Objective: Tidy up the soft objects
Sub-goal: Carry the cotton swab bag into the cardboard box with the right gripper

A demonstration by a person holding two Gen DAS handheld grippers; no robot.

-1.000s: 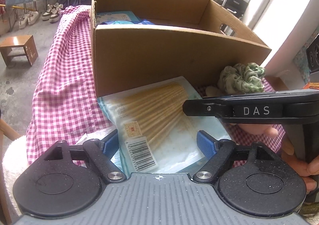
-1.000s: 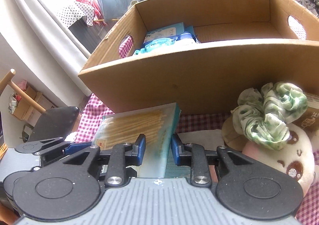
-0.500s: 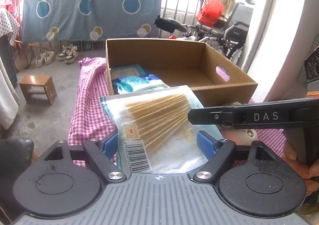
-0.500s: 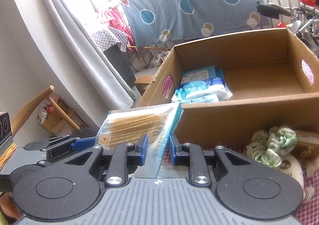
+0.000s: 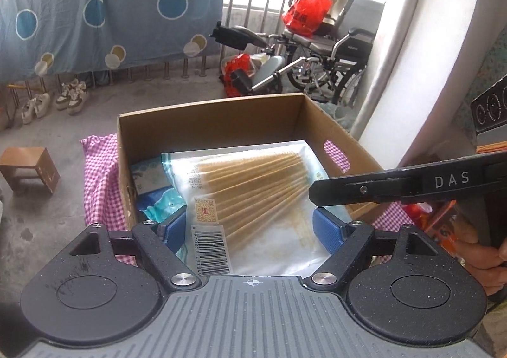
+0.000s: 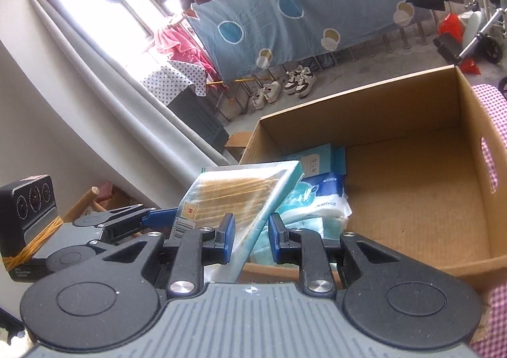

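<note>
A flat plastic pack of yellow-beige cloths [image 5: 253, 193] with a barcode hangs over the near part of an open cardboard box [image 5: 215, 117]. My left gripper [image 5: 250, 232] spans the pack's width, its blue pads against both side edges. The right gripper's black finger [image 5: 396, 186] reaches in from the right. In the right wrist view the pack [image 6: 234, 196] stands edge-on between the blue pads of my right gripper [image 6: 251, 239], which is shut on its edge. The left gripper's blue finger [image 6: 158, 215] meets the pack from the left.
Blue and white tissue packs [image 6: 320, 199] lie in the box's left part; the rest of its floor [image 6: 412, 167] is bare cardboard. Pink checked cloth [image 5: 98, 174] covers the table. A small wooden stool [image 5: 28, 167], a wheelchair [image 5: 332, 53] and a person's hand [image 5: 484, 263] are around.
Both grippers have risen with the pack, from the tabletop in front of the box to above its opening. The green scrunchie and plush toy have dropped out of view.
</note>
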